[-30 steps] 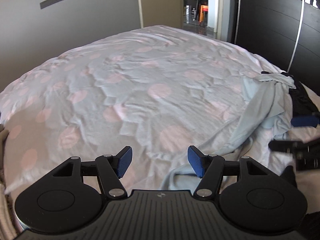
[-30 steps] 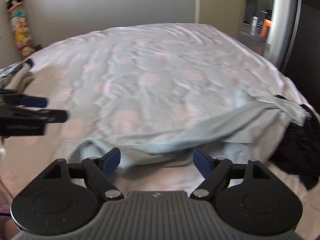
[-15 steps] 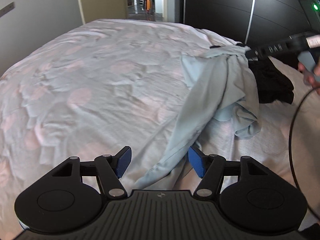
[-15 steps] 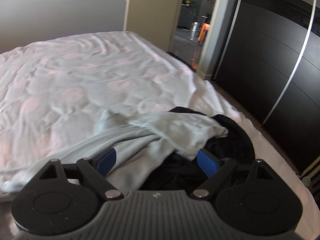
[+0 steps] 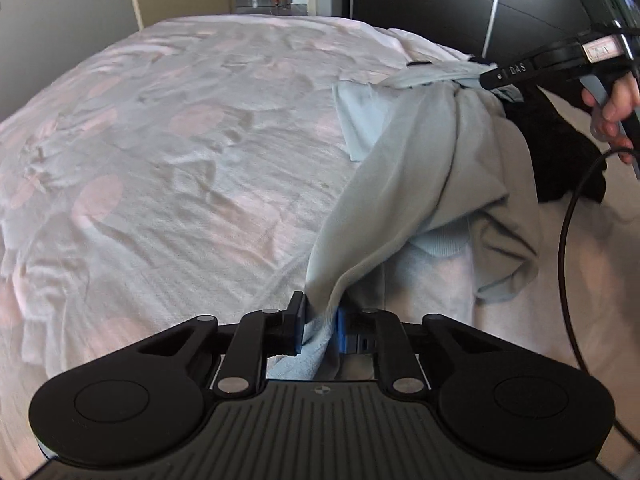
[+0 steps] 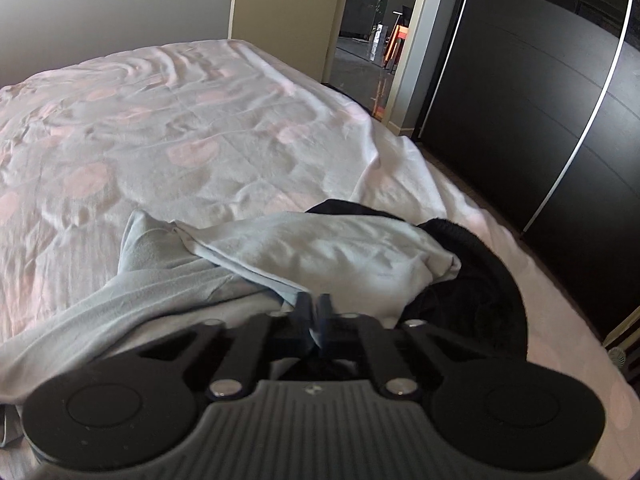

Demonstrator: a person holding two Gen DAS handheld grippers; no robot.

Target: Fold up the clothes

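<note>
Both tools pinch the pale blue garment [image 5: 400,184] on the pink-dotted bed [image 5: 180,152] (left tool [image 5: 318,330] closing, right tool [image 6: 315,320] clamped) beside a dark wardrobe [image 6: 540,92].

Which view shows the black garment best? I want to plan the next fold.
The right wrist view: the black garment lies near, half under the light blue top, its right edge clear. The left wrist view shows only a dark patch behind the right gripper and hand.

Both wrist cameras look steeply down from close above the bed [image 5: 168,168], near its right edge; both views share the pale blue garment [image 5: 404,184] and doorway [image 6: 372,20].
</note>
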